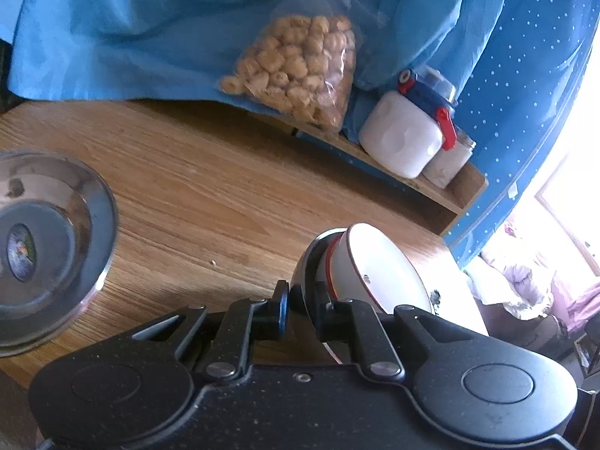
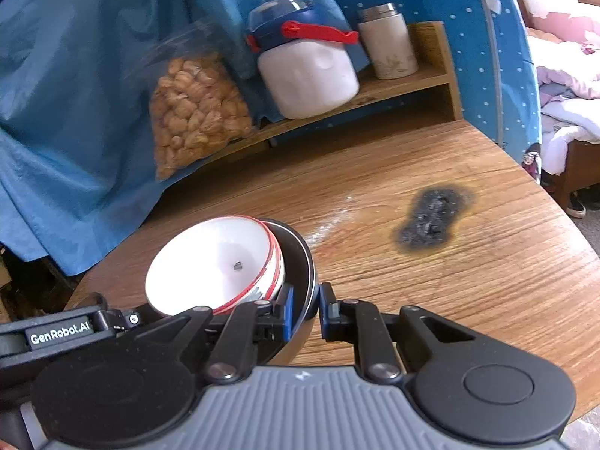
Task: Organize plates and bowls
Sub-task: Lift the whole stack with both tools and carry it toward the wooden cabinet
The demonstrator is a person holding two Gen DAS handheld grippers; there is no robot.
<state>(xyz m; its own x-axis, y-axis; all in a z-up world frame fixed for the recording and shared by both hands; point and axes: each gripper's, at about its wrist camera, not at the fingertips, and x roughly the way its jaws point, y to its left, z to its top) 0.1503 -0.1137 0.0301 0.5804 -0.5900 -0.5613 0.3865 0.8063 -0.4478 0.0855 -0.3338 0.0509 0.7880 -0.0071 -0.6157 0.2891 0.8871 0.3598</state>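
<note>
both grippers [image 1: 300,309] [image 2: 304,313] tilt downward, fingers seemingly clamping the steel plate [image 2: 300,258] rim

left gripper [image 1: 302,309] jaws clamped, right gripper [image 2: 304,309] jaws clamped, both angled downward

Left of the white bowl [image 1: 378,262], the steel plate [image 1: 52,247] runs off the left-wrist picture's edge. The bowl's near rim hides behind the left gripper [image 1: 302,311]. The speck inside it is too small to identify.
</note>
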